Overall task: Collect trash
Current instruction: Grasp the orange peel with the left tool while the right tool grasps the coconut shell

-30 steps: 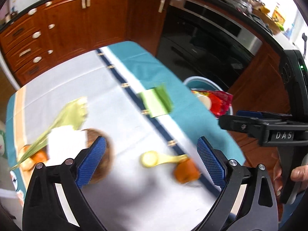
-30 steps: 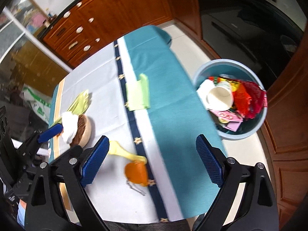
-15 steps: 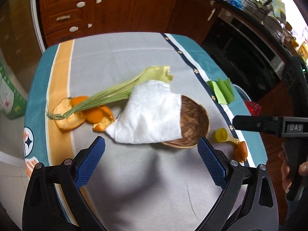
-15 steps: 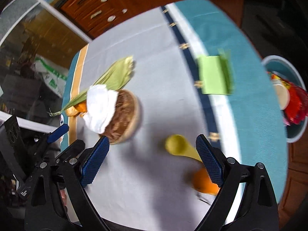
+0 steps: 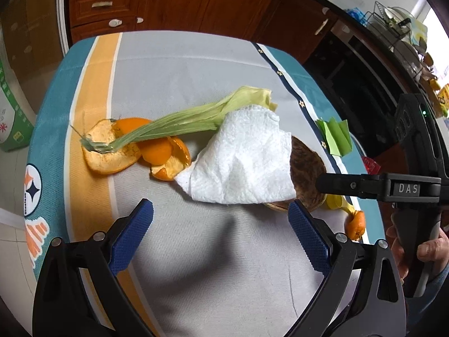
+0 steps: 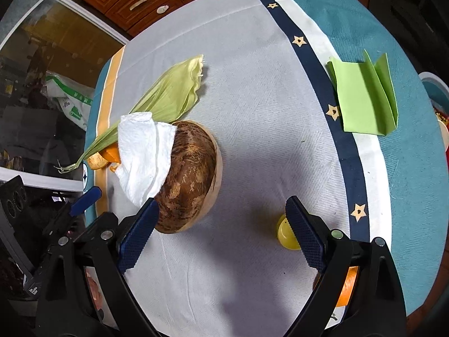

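**Two grippers closing in on table scraps as cleanup is getting under way**

Both hand-held tools are hanging over a cloth-covered table (image 5: 179, 78), and neither is carrying anything. The left gripper (image 5: 220, 234) is standing with its blue pads spread wide and nothing between them, aimed down at a crumpled white paper towel (image 5: 244, 157) that is draping over one side of a brown coconut-like shell (image 6: 190, 179). The right gripper (image 6: 221, 234) is likewise gaping wide and empty, its left pad sitting just in front of the shell's near edge and its right pad just beside a small yellow scoop (image 6: 284, 233).

The trash itself is lying scattered on the cloth: orange peel (image 5: 132, 148) under a long green corn husk (image 5: 190, 118) to the left of the towel, a folded green paper (image 6: 364, 101) well apart on the teal band, and an orange piece (image 5: 357, 221) at the scoop's handle end. A light-coloured bin rim (image 6: 433, 80) is peeking in at the table's far right edge.

The step in hand appears to be the approach, with each tool picking out a target. The next move is probably calling for the left tool to drop onto the towel and pinch it where it is bunching, lifting it clear without dragging the shell along.
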Demonstrator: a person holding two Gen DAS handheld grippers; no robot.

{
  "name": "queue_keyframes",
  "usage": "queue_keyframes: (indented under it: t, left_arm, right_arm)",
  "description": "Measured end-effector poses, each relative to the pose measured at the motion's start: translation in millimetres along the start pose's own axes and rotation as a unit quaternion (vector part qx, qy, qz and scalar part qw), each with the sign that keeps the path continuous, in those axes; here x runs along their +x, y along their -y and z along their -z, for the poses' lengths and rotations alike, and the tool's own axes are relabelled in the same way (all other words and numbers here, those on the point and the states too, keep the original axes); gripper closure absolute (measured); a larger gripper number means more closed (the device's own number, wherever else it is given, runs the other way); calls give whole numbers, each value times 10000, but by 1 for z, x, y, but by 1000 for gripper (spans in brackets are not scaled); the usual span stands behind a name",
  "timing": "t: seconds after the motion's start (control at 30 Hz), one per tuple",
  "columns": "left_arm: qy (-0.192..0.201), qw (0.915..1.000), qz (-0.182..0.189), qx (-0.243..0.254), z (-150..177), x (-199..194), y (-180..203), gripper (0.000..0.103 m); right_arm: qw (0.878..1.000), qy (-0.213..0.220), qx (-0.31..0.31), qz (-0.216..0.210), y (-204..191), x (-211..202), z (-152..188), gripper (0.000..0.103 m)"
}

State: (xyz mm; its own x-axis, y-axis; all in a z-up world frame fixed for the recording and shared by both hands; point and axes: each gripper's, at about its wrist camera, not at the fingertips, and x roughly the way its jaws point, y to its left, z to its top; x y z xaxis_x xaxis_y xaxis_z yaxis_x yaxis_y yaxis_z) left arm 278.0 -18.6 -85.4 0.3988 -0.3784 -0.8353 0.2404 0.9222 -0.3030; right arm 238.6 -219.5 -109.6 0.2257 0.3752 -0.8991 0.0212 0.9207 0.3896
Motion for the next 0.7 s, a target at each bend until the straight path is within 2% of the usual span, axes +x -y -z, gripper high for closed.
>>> queue_keyframes:
  t: [0.1,0.17,0.4,0.43,0.47,0.53,0.7]
  left_arm:
    - [-66,9999,57,52,-1,6,4,6]
    - [-48,9999,77,82,-2,7,6,6]
    - [-47,9999,92,104,-4,8,8,6]
    - [-57,9999,108,94,-4,9,8,6]
    - [-69,9999,117,93,-4,10,8,6]
    - [-91,9998,126,102,-4,12,10,6]
    - [-163,9997,93,161,-4,17,13,6]
  right_arm:
    - [9998,117,-170,48,-7,0,-2,18]
    - [9994,125,-311,109,-12,3,-3,36]
    - [9992,-45,-387,117,-16,18,-6,56]
    - [9991,-75,-404,122,-17,21,-6,66]
    - [9990,-95,-423,136,-18,23,-5,82]
    - [9981,-30,-546,297,-19,22,-2,90]
    - [9954,164,-805,499,-23,12,1,93]
